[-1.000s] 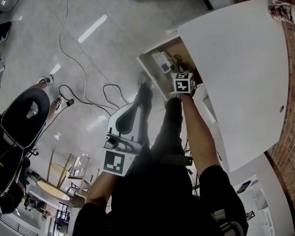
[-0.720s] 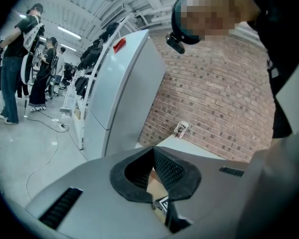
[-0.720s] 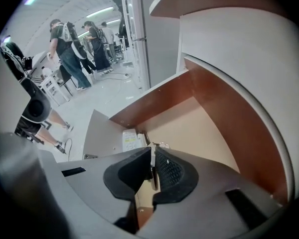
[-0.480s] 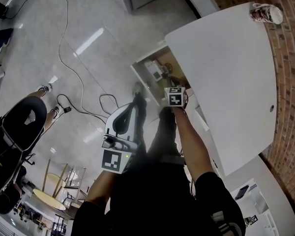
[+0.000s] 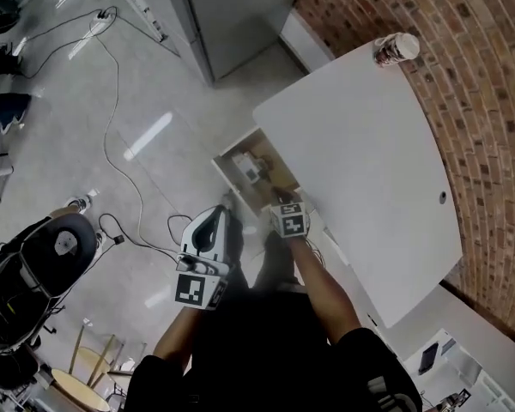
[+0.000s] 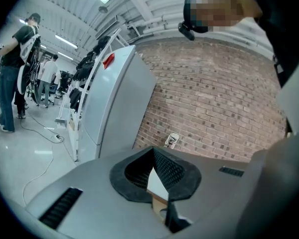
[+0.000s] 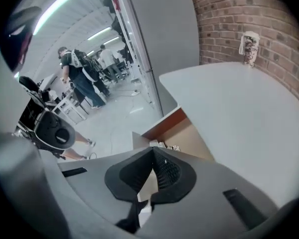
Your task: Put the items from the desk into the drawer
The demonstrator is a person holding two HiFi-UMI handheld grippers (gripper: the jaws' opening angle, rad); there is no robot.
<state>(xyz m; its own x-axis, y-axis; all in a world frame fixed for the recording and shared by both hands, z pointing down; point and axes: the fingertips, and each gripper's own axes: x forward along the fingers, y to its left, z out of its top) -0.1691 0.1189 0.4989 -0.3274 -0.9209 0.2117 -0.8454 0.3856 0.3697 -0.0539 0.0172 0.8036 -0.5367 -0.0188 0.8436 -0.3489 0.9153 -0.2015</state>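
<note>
White with a dark pattern, the paper cup [image 5: 396,49] is standing upright at the far corner of the bare white surface [image 5: 369,153], near the red brick wall [image 5: 489,144]. The open wood-lined drawer [image 7: 182,133] is holding what looks like a small white box [image 5: 251,170]. The left tool [image 6: 153,149] is sitting closed and empty. The right tool [image 7: 152,149] has just been closing its jaws on nothing.

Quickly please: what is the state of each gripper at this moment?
Left gripper: closed, holding nothing.
Right gripper: closed, jaws have just shut, nothing between them.
</note>
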